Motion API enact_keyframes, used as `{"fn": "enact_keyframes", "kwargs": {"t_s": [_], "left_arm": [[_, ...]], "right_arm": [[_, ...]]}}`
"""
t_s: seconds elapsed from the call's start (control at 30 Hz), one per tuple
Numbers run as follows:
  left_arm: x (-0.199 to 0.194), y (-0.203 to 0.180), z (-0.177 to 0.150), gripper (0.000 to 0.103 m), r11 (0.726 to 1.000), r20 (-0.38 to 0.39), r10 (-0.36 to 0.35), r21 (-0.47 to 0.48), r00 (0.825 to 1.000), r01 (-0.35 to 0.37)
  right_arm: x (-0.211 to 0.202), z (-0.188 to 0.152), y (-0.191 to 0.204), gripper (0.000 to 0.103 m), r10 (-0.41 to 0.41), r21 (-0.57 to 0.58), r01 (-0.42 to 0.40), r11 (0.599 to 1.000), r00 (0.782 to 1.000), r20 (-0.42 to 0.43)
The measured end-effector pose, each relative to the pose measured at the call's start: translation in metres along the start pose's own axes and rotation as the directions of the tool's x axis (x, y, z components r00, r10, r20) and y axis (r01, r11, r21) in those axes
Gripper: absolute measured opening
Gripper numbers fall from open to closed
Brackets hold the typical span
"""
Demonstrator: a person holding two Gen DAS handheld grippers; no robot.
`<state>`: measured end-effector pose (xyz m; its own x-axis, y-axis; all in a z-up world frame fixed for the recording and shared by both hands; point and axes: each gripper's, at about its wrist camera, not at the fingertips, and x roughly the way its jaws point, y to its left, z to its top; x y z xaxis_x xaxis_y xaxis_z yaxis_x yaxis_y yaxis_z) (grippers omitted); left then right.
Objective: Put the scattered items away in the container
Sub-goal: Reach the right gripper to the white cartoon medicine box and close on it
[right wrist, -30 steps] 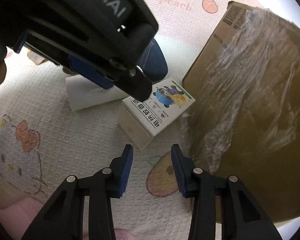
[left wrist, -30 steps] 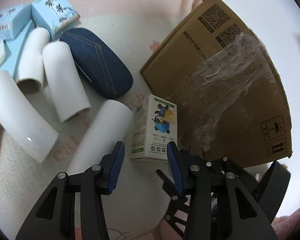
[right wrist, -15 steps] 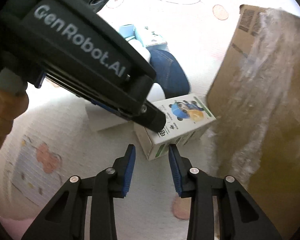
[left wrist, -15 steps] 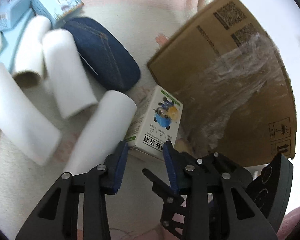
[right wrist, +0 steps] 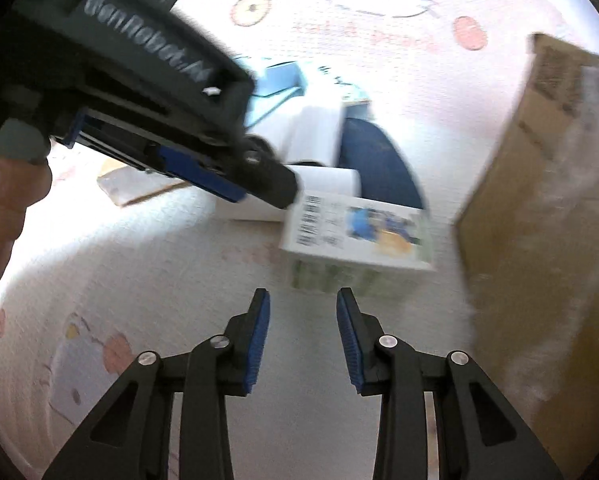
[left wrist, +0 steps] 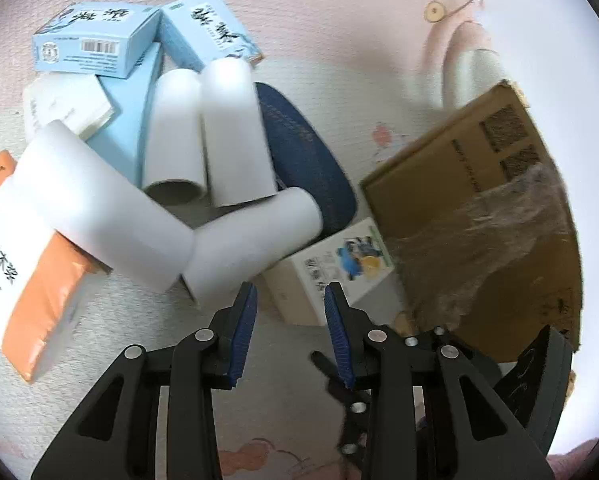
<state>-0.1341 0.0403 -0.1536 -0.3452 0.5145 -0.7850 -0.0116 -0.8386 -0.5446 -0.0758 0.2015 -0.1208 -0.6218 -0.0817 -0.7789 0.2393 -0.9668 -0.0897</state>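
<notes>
1. Left tool (left wrist: 287, 320): jaws apart, nothing between them; it hovers just short of the small cartoon-printed box (left wrist: 331, 264).
2. Right tool (right wrist: 303, 328): jaws apart and empty, aimed at the same box (right wrist: 359, 236) from its green-printed side.
3. Key relation: the box lies flat on the mat (left wrist: 307, 48), directly ahead of both tools and just beside the cardboard container (left wrist: 479, 216). Its long axis runs across the right tool's line of approach. The left tool appears nearer; seen from the right wrist, its tip overlaps the box's barcode end, though contact cannot be confirmed.
4. Count, left wrist view: four white rolls (left wrist: 235, 136); three light-blue boxes (left wrist: 95, 44); one denim case (left wrist: 303, 160); one orange-and-white pack (left wrist: 23, 264); one white booklet-like item (left wrist: 67, 108); one cartoon box.
5. Judgement: none of these items is in the container.
</notes>
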Motion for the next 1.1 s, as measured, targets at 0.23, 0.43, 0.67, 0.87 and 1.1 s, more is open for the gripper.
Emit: {"fn": "enact_keyframes", "kwargs": {"t_s": [0.23, 0.43, 0.67, 0.87, 1.1], "left_arm": [[0.019, 0.003, 0.027, 0.04, 0.999, -0.036, -0.039, -0.014, 0.999, 0.038], [0.03, 0.007, 0.035, 0.04, 0.999, -0.054, -0.038, -0.03, 0.998, 0.036], [0.031, 0.015, 0.034, 0.04, 1.0, -0.058, -0.011, -0.021, 0.998, 0.009], [0.01, 0.017, 0.035, 0.04, 0.999, -0.037, 0.05, 0.019, 0.998, -0.049], [0.005, 0.026, 0.033, 0.04, 0.997, -0.045, 0.076, -0.003, 0.996, -0.076]], "right_arm": [[-0.001, 0.002, -0.014, 0.067, -0.126, -0.012, 0.126, 0.992, 0.992, 0.021], [0.022, 0.016, -0.012, 0.067, -0.107, -0.019, 0.109, 0.994, 0.993, 0.054], [0.021, 0.019, -0.004, 0.068, -0.017, -0.06, 0.021, 0.998, 0.997, 0.069], [0.014, 0.029, 0.005, 0.07, 0.141, 0.066, -0.145, 0.987, 0.988, 0.056], [0.014, 0.039, -0.003, 0.07, 0.185, 0.189, -0.188, 0.964, 0.982, 0.032]]}}
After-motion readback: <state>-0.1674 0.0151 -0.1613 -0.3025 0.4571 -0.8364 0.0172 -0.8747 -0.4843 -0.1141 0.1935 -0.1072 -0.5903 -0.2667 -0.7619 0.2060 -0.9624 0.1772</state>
